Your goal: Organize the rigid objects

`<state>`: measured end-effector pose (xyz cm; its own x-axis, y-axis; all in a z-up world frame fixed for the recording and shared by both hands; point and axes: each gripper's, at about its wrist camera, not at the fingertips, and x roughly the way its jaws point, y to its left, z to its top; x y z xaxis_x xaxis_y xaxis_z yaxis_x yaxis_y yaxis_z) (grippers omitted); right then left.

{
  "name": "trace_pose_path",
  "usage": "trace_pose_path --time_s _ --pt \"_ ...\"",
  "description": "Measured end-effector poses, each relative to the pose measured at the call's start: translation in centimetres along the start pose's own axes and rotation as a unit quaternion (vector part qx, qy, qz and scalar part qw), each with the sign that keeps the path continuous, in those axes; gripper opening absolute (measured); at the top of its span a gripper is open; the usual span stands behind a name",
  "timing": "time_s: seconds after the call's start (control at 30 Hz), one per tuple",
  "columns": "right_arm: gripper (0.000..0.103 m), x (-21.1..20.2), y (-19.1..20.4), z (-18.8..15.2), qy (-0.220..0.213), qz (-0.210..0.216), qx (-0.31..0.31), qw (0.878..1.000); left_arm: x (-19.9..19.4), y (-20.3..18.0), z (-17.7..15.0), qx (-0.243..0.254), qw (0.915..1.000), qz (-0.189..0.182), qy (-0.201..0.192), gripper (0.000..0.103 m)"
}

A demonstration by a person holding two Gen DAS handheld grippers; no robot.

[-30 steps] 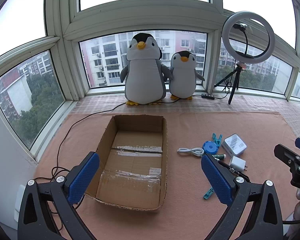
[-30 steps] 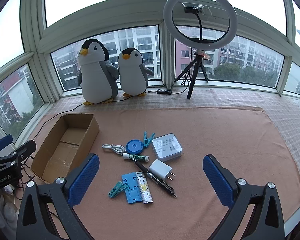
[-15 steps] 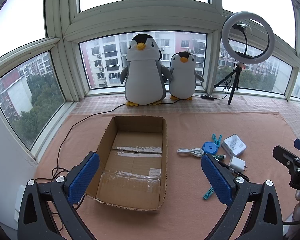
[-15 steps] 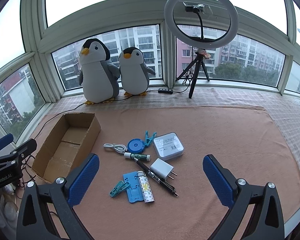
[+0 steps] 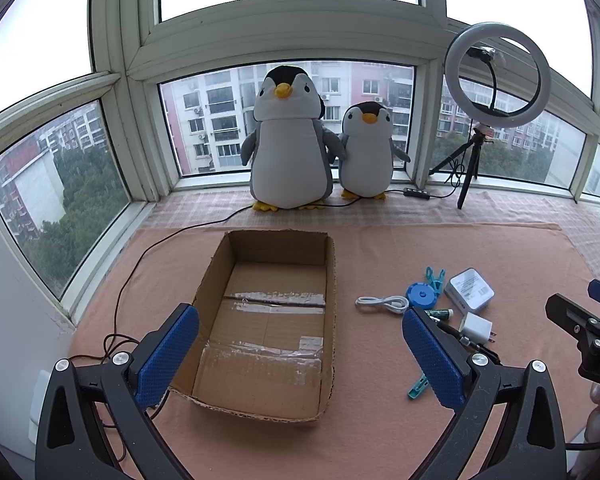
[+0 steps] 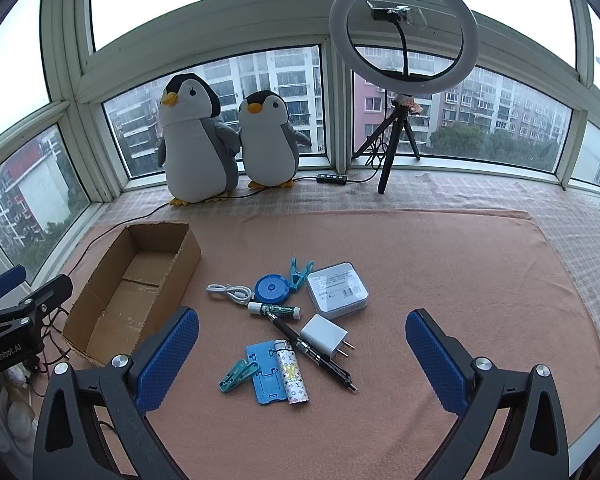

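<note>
An empty open cardboard box [image 5: 268, 320] [image 6: 136, 292] lies on the pink cloth. Right of it sits a cluster of small items: a white square case [image 6: 337, 292], a white charger plug [image 6: 325, 335], a black pen [image 6: 312, 354], a blue round tape [image 6: 272, 289], a white cable [image 6: 228, 292], a green-labelled tube [image 6: 276, 311], a patterned lighter [image 6: 294, 376], a blue phone stand [image 6: 264, 372] and teal clips [image 6: 238, 374]. My left gripper [image 5: 300, 356] hovers open above the box's near end. My right gripper [image 6: 302, 360] hangs open above the cluster, holding nothing.
Two plush penguins [image 5: 288, 140] [image 5: 366, 150] and a ring light on a tripod [image 6: 402, 60] stand at the window sill. A dark cord [image 5: 140, 264] runs along the cloth left of the box. Bare cloth [image 6: 460, 272] stretches to the right of the items.
Both grippers drifted only slightly; the right view has shifted a little, so the items sit marginally further right and closer. Nothing was grasped or moved.
</note>
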<state>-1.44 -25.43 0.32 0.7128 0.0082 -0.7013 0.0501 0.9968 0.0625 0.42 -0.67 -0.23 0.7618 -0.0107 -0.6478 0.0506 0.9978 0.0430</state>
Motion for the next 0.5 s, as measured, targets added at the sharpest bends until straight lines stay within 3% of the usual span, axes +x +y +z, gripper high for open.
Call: trace_pose_path --time_s 0.5 --pt "0.102 0.7 -0.7 0.1 0.014 0.003 0.009 1.000 1.7 1.3 -0.7 -0.006 0.9998 0.014 0.013 0.103"
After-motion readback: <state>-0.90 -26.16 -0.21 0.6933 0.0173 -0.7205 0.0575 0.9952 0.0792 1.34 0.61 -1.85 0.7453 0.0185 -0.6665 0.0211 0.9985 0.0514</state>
